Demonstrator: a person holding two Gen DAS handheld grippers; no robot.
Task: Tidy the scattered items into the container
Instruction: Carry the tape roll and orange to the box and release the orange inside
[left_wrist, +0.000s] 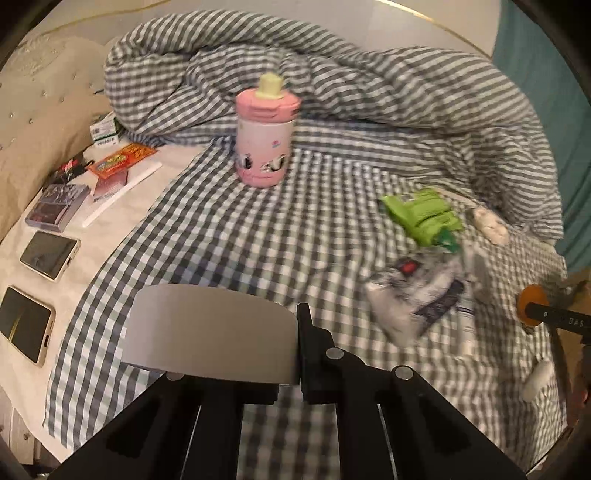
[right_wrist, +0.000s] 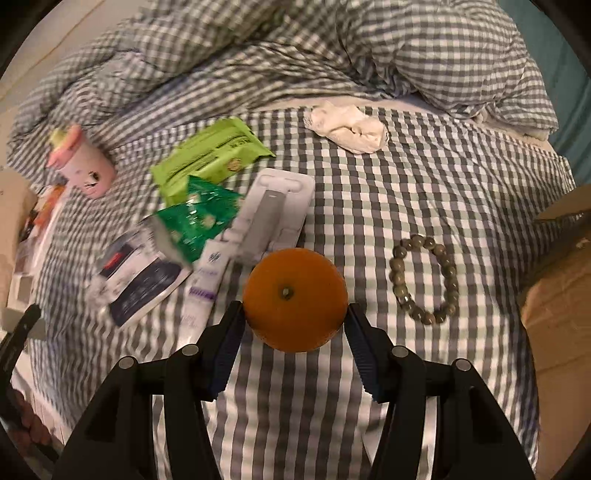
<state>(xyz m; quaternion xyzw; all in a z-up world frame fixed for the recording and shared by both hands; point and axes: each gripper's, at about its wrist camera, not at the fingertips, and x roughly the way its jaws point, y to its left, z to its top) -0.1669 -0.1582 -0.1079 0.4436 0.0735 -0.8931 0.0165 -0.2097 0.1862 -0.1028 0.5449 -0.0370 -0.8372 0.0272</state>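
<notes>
Surface: a bed (right_wrist: 424, 177) under a grey-and-white checked sheet, with a rumpled checked duvet (left_wrist: 332, 85) heaped beyond both pairs of jaws.
Room: a padded beige headboard (left_wrist: 44, 110) far left of the left jaws; a teal curtain (left_wrist: 546, 92) far right of them.
Left gripper (left_wrist: 295, 354): jaws nearly closed, pinching the edge of a flat grey card-like piece (left_wrist: 210, 328) that sticks out to their left.
Right gripper (right_wrist: 295, 332): jaws half spread, pressed on either side of an orange (right_wrist: 295, 299).
Ahead of left jaws: a pink bottle (left_wrist: 266, 136) standing upright.
Left of left jaws: two phones (left_wrist: 50, 254) and small packets on a white cloth.
Left of right jaws: green packets (right_wrist: 210, 155), a white tube (right_wrist: 205, 284), blurred.
Right of right jaws: a bead bracelet (right_wrist: 424, 280), flat on the sheet.
Beyond right jaws: crumpled white tissue (right_wrist: 347, 127).
Container: cannot tell which it is.
</notes>
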